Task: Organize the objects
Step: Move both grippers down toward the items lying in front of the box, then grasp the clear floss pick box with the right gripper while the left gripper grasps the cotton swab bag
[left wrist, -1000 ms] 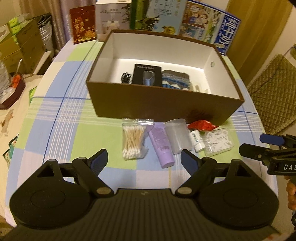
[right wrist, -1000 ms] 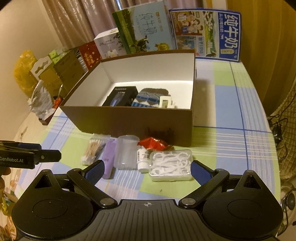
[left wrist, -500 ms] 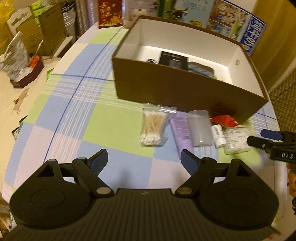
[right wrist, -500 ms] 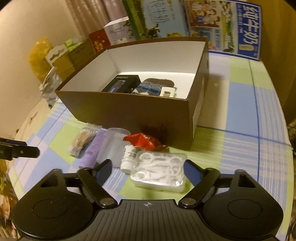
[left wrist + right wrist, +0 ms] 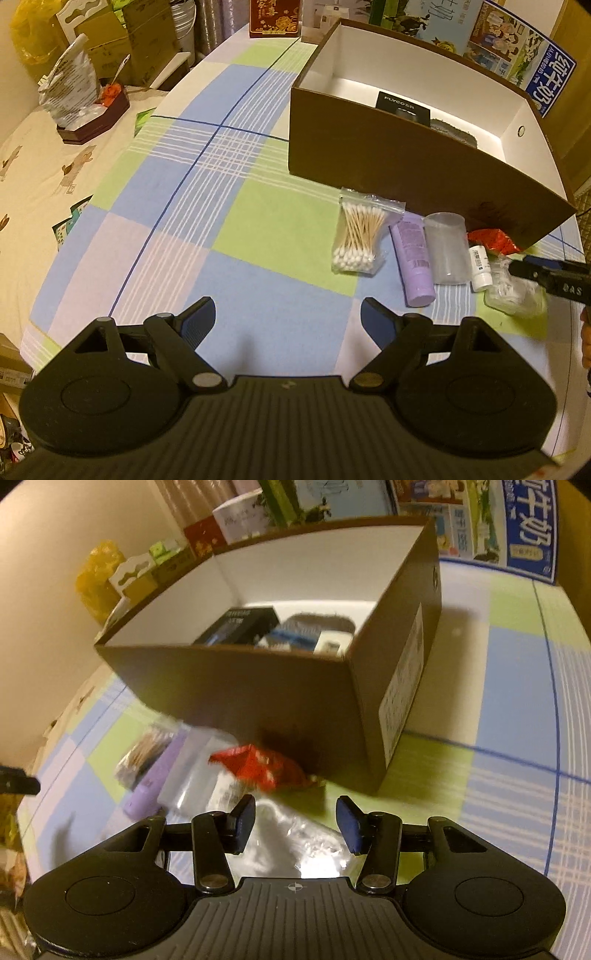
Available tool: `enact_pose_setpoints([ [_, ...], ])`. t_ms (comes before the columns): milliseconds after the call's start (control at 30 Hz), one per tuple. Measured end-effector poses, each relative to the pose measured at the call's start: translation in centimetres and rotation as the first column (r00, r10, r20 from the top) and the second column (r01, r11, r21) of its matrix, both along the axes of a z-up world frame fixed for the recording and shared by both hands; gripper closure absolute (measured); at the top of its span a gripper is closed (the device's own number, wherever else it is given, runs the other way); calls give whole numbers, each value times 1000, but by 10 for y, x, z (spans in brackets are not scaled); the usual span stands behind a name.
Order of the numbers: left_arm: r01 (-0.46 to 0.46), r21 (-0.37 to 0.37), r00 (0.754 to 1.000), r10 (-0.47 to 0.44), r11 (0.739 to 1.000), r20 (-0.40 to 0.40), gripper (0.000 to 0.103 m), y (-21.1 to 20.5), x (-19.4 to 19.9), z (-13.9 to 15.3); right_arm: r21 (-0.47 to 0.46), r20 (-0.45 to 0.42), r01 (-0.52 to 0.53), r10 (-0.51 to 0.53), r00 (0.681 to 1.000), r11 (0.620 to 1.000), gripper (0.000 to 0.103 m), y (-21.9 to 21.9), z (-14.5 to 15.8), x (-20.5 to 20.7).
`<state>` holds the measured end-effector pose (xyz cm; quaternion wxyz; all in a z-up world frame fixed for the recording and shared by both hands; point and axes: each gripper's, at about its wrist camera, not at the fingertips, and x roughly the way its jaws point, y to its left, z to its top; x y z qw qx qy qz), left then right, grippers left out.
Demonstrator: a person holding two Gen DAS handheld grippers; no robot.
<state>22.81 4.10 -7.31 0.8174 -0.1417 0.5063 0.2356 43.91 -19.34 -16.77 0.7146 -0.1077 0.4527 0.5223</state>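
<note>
**Right gripper drops over the floss-pick case**

While the left gripper (image 5: 288, 314) has drifted off to the left and now hangs over bare checked tablecloth (image 5: 192, 192), its jaws spread wide and holding nothing, the real change is on the other side. Going left to right along the row in front of the brown box (image 5: 406, 162), the bag of cotton swabs (image 5: 360, 236), the purple tube (image 5: 415, 254), the clear plastic cup (image 5: 445, 251) lying on its side, the small white bottle (image 5: 480, 267) and the red packet (image 5: 495, 238) all sit where they were a second ago, just beside one another and close against the box's front wall.

At the right end of the row, the right gripper (image 5: 295, 825) has come down and forward since the earlier views, and its jaws have narrowed from fully spread to a part-open gap. The clear case of floss picks (image 5: 295, 845) now lies between and just below the fingertips, though motion blur keeps me from telling whether the pads touch it yet. From the left wrist view, that gripper's tip reaches in right over the case.

By my reading, the case is the next item bound for the box, which already holds a black carton (image 5: 240, 624) and a dark patterned pouch (image 5: 314, 626). The grasp looks about to close, not yet made; five loose items would remain after it.
</note>
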Motion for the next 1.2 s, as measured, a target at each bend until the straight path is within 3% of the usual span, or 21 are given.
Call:
enact_pose_setpoints([
  [200,-7,-4,1000,7,1000,-4,20,-4,-3,0,-34,-20,-37,36,999,999,56,-26,5,-23],
  [300,-4,-7,1000,4,1000,-5,20,-5,-4,-1,-64,16,-44,45,999,997,54,-31,7,-43],
  [367,2,-7,1000,-2,1000,-6,20,-6,-4,-2,-81,46,-18,22,999,997,44,-29,10,-51],
  [467,16,-7,1000,-16,1000,-5,20,-8,-2,-3,-88,81,21,-14,997,996,42,-23,12,-56],
  [767,86,-11,996,-86,996,14,20,-5,18,-11,-159,144,101,-78,986,982,42,4,2,-64],
  [900,130,-6,991,-129,992,21,20,-2,34,-18,-174,159,136,-109,981,975,44,6,-3,-66],
  [933,141,-5,990,-141,990,17,20,-1,39,-21,-180,160,144,-115,980,973,49,6,-3,-66],
  [1200,234,-21,972,-234,972,-11,20,8,76,-49,-201,155,265,-236,959,943,49,-7,1,-55],
])
